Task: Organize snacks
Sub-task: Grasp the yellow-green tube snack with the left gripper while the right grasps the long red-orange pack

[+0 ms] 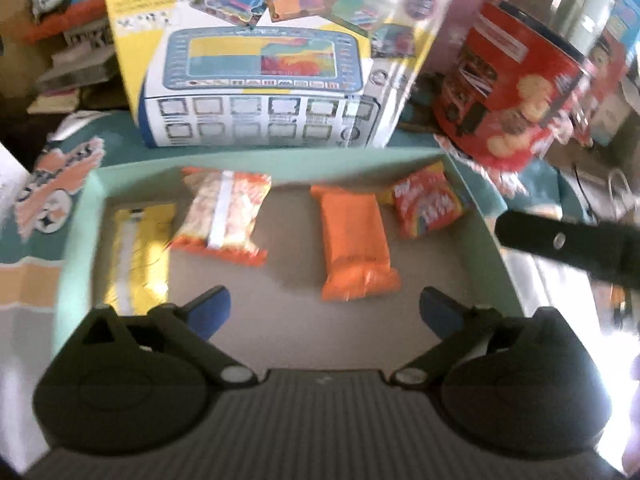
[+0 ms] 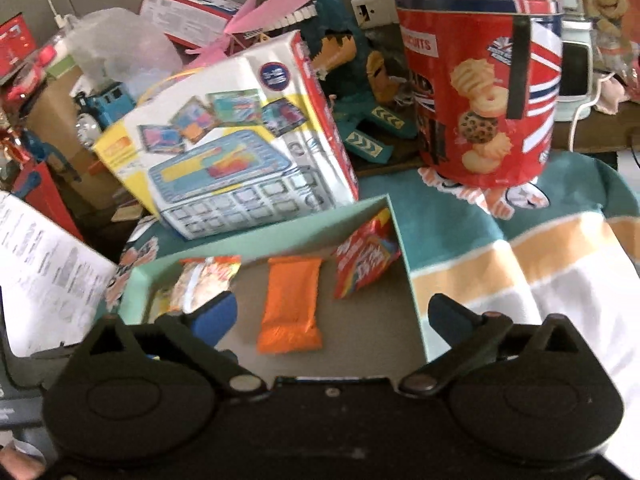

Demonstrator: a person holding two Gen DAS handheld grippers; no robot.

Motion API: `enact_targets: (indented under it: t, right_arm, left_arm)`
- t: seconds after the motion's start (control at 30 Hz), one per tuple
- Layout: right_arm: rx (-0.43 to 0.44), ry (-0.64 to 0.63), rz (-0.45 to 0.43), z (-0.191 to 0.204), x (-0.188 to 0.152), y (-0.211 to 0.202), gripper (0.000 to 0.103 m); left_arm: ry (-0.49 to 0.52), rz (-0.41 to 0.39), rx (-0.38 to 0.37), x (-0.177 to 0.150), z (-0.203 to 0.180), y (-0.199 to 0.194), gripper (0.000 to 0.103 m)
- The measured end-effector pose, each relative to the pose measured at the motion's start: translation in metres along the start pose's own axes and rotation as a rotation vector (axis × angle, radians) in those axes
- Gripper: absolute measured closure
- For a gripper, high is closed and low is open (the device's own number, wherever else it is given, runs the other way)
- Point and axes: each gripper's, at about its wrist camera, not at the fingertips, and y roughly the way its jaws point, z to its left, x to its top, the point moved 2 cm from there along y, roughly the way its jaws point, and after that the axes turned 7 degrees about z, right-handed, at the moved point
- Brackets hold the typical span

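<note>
Both wrist cameras look steeply down from close above, left square-on and right from its right side, sharing the shallow mint-green cardboard tray (image 1: 76, 236) (image 2: 414, 300).

Four snack packets lie flat in a row inside the green tray (image 1: 280, 158): yellow (image 1: 136, 256), orange-white (image 1: 222, 216), orange (image 1: 354, 240), red (image 1: 426, 204)

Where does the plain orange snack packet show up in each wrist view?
Left wrist: orange packet lies right of centre on the tray floor, between the fingers.
Right wrist: orange packet sits centre, lower middle, just left of the red packet.
Shared landmark: the red biscuit tin behind the tray.
</note>
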Motion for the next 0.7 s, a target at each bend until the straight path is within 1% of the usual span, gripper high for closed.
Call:
enact_targets:
  t: [0.1,0.2,0.4,0.57,0.67,0.7]
  right_arm:
    - [0.004,0.002,0.003,0.004,-0.024,-0.022,0.000]
    - [0.005,0.009,0.013,0.003,-0.052,-0.040,0.000]
    - [0.015,0.067,0.056,-0.005,-0.112,-0.063,0.000]
    - [0.048,0.144,0.104,-0.010,-0.155,-0.069,0.000]
    - [0.077,0.181,0.135,-0.010,-0.176,-0.068,0.000]
    - [0.084,0.186,0.145,-0.009,-0.182,-0.068,0.000]
  left_arm:
    - [0.022,0.007,0.002,-0.028,0.003,-0.016,0.000]
    - [0.020,0.016,-0.004,-0.060,0.009,-0.028,0.000]
    - [0.024,0.056,-0.005,-0.113,0.018,-0.035,0.000]
    - [-0.002,0.097,-0.020,-0.138,0.020,-0.031,0.000]
    - [-0.018,0.102,-0.027,-0.147,0.019,-0.031,0.000]
    - [-0.014,0.102,-0.031,-0.149,0.017,-0.031,0.002]
